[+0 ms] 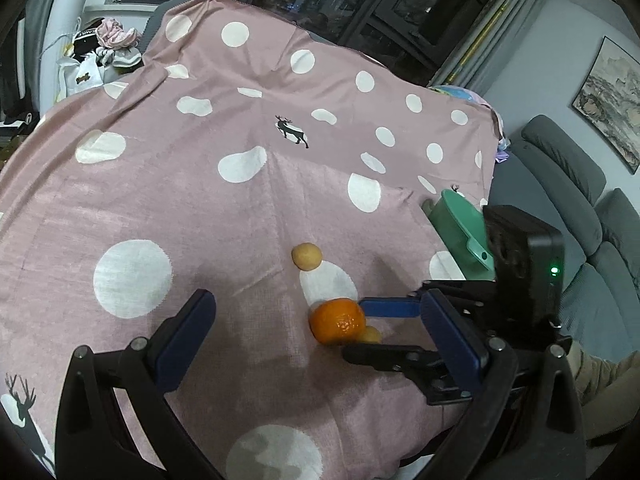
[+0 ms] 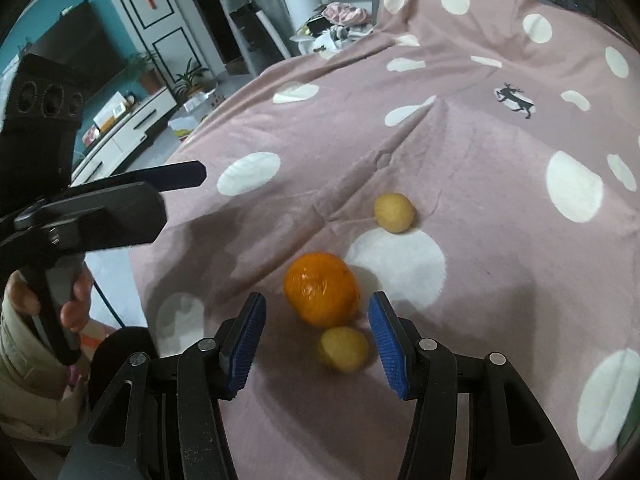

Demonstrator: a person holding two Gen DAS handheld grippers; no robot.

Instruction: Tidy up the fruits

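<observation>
An orange [image 1: 338, 320] lies on the pink dotted cloth [image 1: 200, 200], with a small yellow fruit [image 1: 371, 335] touching it and another yellow fruit [image 1: 307, 256] a little farther off. My right gripper [image 2: 317, 300] is open and points down at the orange [image 2: 322, 294]. The near yellow fruit [image 2: 345, 348] lies between its blue pads [image 2: 244, 340], which touch neither fruit. The other yellow fruit [image 2: 394, 212] lies beyond. My left gripper [image 1: 316, 298] stands wide open just short of the orange and holds nothing. In the left wrist view, the right gripper [image 1: 354, 328] comes in from the right.
A green plastic container [image 1: 460, 224] sits at the cloth's right edge. A grey sofa [image 1: 580, 208] lies beyond it. Bags and clothes [image 1: 100, 52] are piled at the far left. The left gripper [image 2: 182, 190] and the hand holding it appear at the left of the right wrist view.
</observation>
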